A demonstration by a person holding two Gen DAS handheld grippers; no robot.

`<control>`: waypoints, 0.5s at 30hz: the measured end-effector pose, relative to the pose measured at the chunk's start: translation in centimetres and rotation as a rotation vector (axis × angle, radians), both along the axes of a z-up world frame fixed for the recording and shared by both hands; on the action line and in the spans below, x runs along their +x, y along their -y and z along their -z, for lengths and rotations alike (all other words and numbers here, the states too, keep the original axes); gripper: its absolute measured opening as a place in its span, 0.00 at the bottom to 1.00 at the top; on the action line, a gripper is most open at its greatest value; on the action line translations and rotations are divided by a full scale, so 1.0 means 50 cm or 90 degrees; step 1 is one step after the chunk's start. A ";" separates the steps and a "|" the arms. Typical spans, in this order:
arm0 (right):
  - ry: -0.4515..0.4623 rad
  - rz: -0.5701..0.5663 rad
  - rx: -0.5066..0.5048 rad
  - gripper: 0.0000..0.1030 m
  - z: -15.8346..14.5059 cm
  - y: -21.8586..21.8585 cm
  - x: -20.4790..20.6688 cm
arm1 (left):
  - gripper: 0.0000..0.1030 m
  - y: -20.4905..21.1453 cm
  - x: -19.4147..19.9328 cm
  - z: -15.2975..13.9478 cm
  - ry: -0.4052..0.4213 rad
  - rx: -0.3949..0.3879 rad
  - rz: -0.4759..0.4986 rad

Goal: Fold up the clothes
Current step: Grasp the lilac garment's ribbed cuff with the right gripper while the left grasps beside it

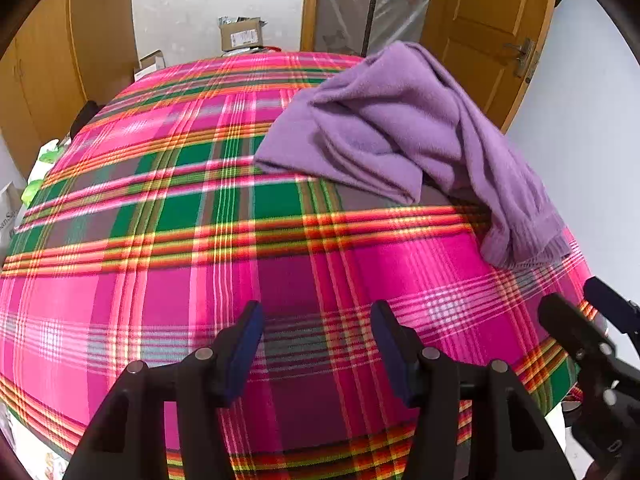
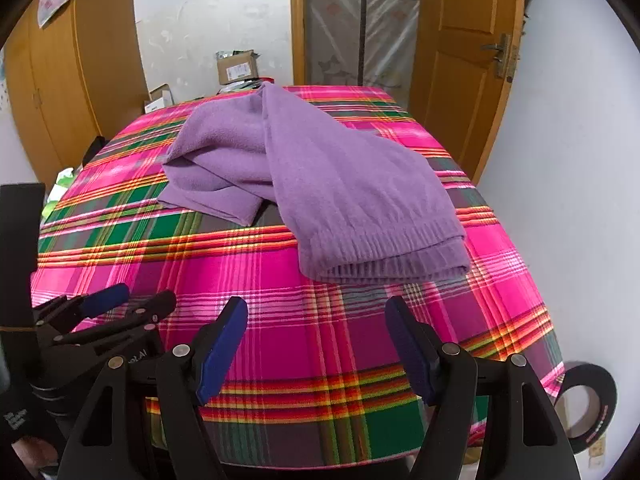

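while both my grippers hover over the near edge of the plaid bedspread (image 1: pixel 160 280), my left gripper (image 1: pixel 316 344) holds its blue pads spread, grasping nothing. my right gripper (image 2: pixel 316 340) is released too, jaws wide over the pink checks. beyond them, toward one o'clock from the left and twelve o'clock from the right, the purple sweater (image 2: pixel 340 192) lies rumpled on the cover, its ribbed hem nearest me. farther off, at twelve o'clock, a cardboard box (image 2: pixel 237 66) sits by the white wall beside a wooden door (image 2: pixel 464 80).
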State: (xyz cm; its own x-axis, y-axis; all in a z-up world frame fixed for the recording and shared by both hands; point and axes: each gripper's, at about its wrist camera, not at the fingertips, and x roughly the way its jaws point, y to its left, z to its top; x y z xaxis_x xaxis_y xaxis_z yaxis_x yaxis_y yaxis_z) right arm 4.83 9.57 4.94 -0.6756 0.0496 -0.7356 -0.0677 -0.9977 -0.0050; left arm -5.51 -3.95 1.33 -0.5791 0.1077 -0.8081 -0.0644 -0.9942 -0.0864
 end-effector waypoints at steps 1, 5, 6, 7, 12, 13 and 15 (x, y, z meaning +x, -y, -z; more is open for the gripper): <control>0.001 0.000 0.000 0.71 0.000 0.000 -0.002 | 0.55 0.008 -0.011 -0.007 -0.010 -0.004 0.000; -0.014 -0.013 -0.003 0.71 -0.003 -0.006 -0.004 | 0.54 0.015 -0.021 -0.045 -0.063 -0.006 0.020; -0.023 -0.019 -0.006 0.71 -0.005 -0.009 -0.003 | 0.54 0.011 -0.023 -0.056 -0.076 -0.008 0.027; -0.027 -0.020 -0.005 0.71 -0.005 -0.012 -0.003 | 0.54 0.004 -0.023 -0.064 -0.085 -0.010 0.033; -0.008 -0.001 0.010 0.71 0.007 -0.027 -0.020 | 0.55 -0.024 -0.055 -0.114 -0.129 -0.025 0.051; -0.009 0.003 0.007 0.71 0.007 -0.032 -0.021 | 0.55 -0.025 -0.062 -0.123 -0.136 -0.024 0.056; -0.028 0.006 -0.006 0.71 0.002 -0.045 -0.018 | 0.55 -0.026 -0.075 -0.137 -0.146 -0.020 0.062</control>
